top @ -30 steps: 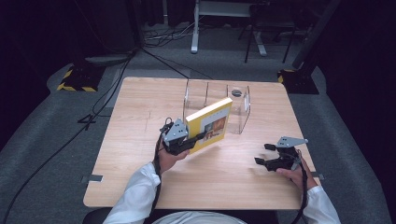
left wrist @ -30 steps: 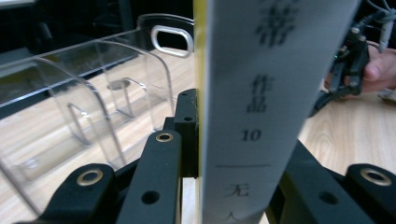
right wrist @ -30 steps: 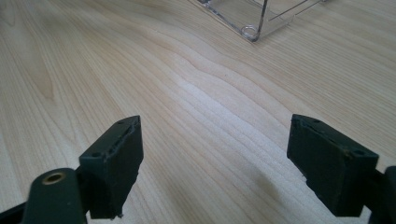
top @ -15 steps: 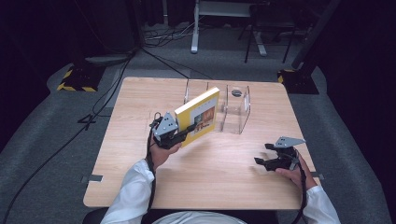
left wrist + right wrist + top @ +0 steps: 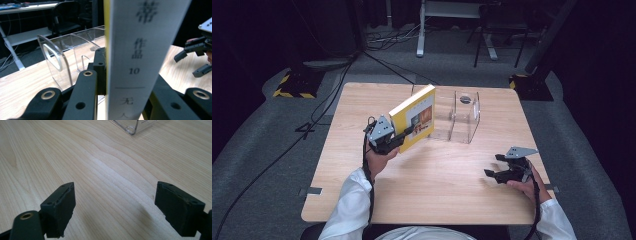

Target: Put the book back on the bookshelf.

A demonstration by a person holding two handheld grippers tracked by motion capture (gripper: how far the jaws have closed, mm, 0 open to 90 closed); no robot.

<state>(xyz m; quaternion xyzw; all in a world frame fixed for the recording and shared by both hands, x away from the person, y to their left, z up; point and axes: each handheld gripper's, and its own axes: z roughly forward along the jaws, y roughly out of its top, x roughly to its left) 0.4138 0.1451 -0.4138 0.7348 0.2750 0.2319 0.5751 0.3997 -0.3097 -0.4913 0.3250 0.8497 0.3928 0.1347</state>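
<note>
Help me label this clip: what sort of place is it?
Probably a lab or recording studio: dark curtained surroundings, cables trailing over grey carpet, a striped floor base, and one wooden table lit in the middle.

We see a yellow book point(image 5: 414, 119) with a white spine, tilted up in the air, middle of the frame, just left of the clear rack point(image 5: 459, 116).

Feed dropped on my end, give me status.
Left gripper clamped on yellow book, held beside clear rack. Right gripper open, low over table. Nothing blocking rack.
</note>
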